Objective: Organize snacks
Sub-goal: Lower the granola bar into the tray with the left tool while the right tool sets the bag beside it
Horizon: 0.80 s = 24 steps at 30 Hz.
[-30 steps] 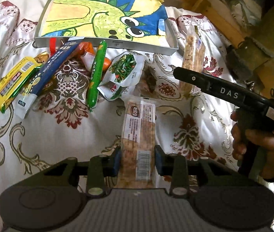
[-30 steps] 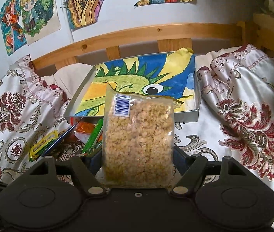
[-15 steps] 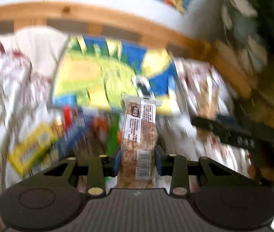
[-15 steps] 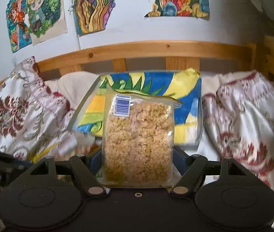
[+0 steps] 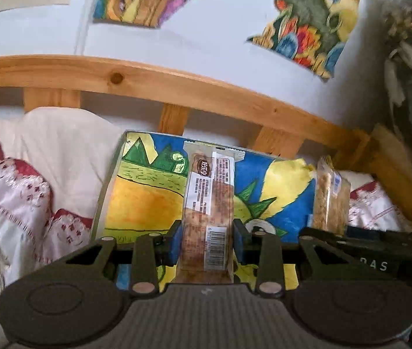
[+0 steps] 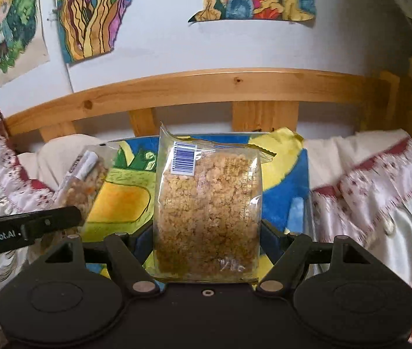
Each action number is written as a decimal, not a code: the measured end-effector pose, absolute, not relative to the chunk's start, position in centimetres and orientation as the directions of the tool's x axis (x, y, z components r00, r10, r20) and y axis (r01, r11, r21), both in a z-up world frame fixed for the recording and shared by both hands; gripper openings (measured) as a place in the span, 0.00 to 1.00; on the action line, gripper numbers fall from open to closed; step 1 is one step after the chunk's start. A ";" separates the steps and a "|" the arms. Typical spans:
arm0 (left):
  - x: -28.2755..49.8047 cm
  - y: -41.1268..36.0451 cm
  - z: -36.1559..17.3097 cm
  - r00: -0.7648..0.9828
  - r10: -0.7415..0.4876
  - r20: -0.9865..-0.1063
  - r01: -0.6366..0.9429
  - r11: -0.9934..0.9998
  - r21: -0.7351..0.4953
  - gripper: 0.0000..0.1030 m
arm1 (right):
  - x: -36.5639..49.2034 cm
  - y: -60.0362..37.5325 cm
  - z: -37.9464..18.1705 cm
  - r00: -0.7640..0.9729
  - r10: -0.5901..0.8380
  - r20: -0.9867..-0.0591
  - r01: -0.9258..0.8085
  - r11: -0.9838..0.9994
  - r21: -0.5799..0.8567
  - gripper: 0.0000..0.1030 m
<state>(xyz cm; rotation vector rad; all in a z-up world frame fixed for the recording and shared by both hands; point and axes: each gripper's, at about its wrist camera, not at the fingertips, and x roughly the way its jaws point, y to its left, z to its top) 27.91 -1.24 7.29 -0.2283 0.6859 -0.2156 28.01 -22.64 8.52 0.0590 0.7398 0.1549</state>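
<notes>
2 crinkly clear packets pinched: left hand-held gripper (image 5: 207,240) on slim bar (image 5: 209,200), right hand-held gripper (image 6: 207,241) on crumbly slab (image 6: 207,212).

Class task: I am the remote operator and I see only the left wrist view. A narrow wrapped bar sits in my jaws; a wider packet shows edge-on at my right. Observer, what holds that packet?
Observer: The right gripper is shut on the crispy rice packet, held upright.
Operator: Any print on it?
Observer: A blue barcode label sits at its top left corner.
Operator: What lies beyond it?
Observer: The dinosaur-painted tray, leaning toward the wooden headboard.
</notes>
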 end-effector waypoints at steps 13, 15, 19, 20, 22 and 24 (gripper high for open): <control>33.5 -5.7 1.1 0.705 -0.275 -0.654 0.118 0.954 -0.274 0.37 | 31.4 -24.0 1.5 0.694 0.141 -0.706 -0.075 0.990 0.123 0.73; 33.4 -6.1 0.2 0.705 -0.285 -0.650 0.129 0.952 -0.277 0.37 | 31.5 -24.2 0.7 0.674 0.138 -0.726 -0.068 0.990 0.125 0.73; 32.8 -6.7 -0.7 0.727 -0.265 -0.634 0.145 0.961 -0.234 0.37 | 31.3 -24.4 0.2 0.670 0.141 -0.729 -0.068 0.989 0.128 0.73; 32.8 -6.8 -0.8 0.731 -0.260 -0.631 0.141 0.962 -0.232 0.37 | 31.2 -24.4 0.1 0.669 0.141 -0.729 -0.067 0.989 0.130 0.73; 32.7 -6.8 -1.1 0.734 -0.252 -0.630 0.135 0.964 -0.228 0.37 | 31.2 -24.4 0.0 0.669 0.140 -0.730 -0.067 0.989 0.128 0.73; 32.8 -6.9 -1.3 0.734 -0.248 -0.632 0.132 0.965 -0.225 0.37 | 31.2 -24.2 -0.1 0.671 0.140 -0.729 -0.070 0.990 0.126 0.73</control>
